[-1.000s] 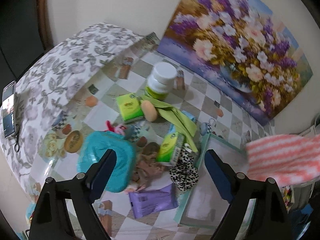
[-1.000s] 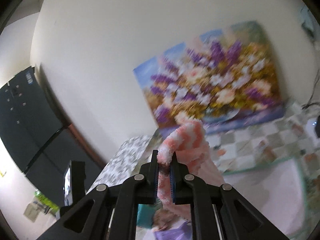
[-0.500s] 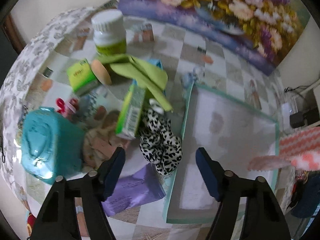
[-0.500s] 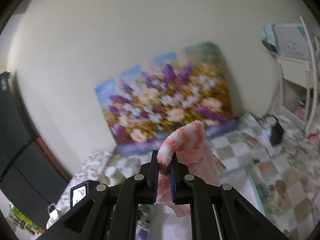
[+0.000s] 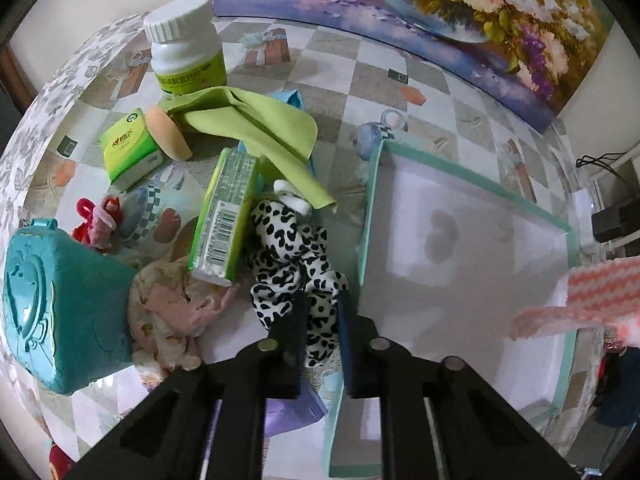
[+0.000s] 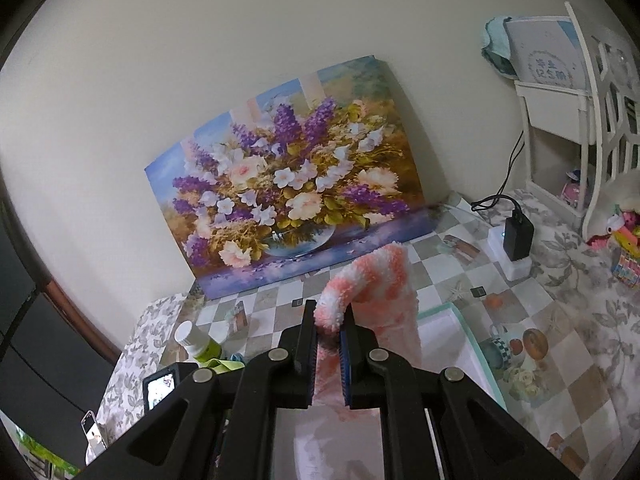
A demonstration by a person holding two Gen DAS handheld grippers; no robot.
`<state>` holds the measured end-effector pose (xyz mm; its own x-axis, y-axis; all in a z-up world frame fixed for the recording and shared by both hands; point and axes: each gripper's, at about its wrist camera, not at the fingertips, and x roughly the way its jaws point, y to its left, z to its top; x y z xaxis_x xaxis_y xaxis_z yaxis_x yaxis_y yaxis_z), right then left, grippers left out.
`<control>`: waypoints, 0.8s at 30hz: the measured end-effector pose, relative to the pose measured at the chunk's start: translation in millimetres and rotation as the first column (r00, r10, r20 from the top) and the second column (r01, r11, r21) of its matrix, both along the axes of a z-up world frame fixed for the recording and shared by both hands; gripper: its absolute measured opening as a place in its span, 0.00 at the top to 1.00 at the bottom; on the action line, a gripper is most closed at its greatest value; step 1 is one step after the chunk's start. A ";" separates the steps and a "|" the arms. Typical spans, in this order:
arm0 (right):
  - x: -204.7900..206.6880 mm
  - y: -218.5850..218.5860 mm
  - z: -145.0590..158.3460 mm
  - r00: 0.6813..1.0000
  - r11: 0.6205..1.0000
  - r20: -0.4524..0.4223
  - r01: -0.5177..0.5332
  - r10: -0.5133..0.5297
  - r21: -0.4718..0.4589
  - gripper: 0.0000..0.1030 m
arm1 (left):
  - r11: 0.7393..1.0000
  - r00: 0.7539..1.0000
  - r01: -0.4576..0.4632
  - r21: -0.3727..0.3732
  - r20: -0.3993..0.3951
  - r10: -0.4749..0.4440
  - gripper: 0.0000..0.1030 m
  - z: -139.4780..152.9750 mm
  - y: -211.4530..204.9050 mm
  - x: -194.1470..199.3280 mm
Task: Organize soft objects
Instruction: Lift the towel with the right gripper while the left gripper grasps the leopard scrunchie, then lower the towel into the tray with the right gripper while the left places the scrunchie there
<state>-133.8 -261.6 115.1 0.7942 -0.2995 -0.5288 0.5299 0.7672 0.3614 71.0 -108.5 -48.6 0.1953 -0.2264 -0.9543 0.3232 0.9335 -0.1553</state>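
Note:
A black-and-white leopard-print fabric piece (image 5: 288,248) lies in the pile left of the white box with a teal rim (image 5: 568,232). My left gripper (image 5: 320,316) points down at it, its jaws closing, and the pads pinch the near end of that fabric. My right gripper (image 6: 329,328) is shut on a fluffy pink-and-white striped cloth (image 6: 380,280), which hangs over the box (image 6: 476,344). In the left wrist view the same striped cloth (image 5: 600,288) shows at the right edge, above the box's far side.
The pile holds a teal plastic case (image 5: 52,300), two green tissue packs (image 5: 128,148), a white bottle (image 5: 184,48), a green cloth (image 5: 272,128), a crumpled pinkish cloth (image 5: 172,304) and a purple pack (image 5: 292,408). A flower painting (image 6: 288,184) leans on the wall. A charger (image 6: 516,236) sits at the right.
My left gripper dropped onto the pile and its wide jaws closed around the leopard-print fabric. The right gripper swung sideways over the box, still holding the striped cloth.

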 end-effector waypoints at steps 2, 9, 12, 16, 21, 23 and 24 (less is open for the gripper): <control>-0.5 -1.1 -0.9 1.000 1.000 -0.002 0.000 0.000 0.004 0.90 | 1.000 1.000 -0.002 -0.006 -0.001 0.002 0.90 -0.1 0.4 -1.1; -1.3 -3.2 -2.1 1.000 1.000 -0.001 0.002 -0.002 0.012 0.90 | 0.999 0.999 -0.034 -0.035 0.033 0.036 0.91 17.0 11.5 -2.9; -3.1 -4.5 -2.1 1.000 1.000 0.004 0.006 -0.007 0.012 0.90 | 0.997 0.997 -0.035 -0.070 0.068 0.039 0.92 34.6 15.5 -3.9; -9.1 -3.9 4.3 0.999 1.000 0.021 0.025 -0.024 -0.005 0.90 | 0.990 0.991 0.008 -0.144 0.131 0.011 0.92 64.6 16.3 -11.8; -22.5 -1.3 18.6 0.997 0.997 0.057 0.060 -0.056 -0.057 0.90 | 0.964 0.969 0.126 -0.235 0.237 -0.069 0.91 104.8 6.8 -33.5; -27.7 -2.1 23.4 0.995 0.994 0.066 0.079 -0.075 -0.072 0.90 | 0.950 0.958 0.179 -0.255 0.266 -0.109 0.91 113.7 -0.2 -42.0; -30.4 -3.0 25.5 0.994 0.993 0.071 0.089 -0.083 -0.077 0.90 | 0.942 0.951 0.210 -0.260 0.278 -0.135 0.91 116.8 -5.3 -47.5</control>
<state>-164.1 -264.6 140.6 0.7968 -0.4075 -0.4461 0.5715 0.7479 0.3378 23.5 -113.8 68.3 0.3544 -0.5316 -0.7693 0.5383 0.7887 -0.2970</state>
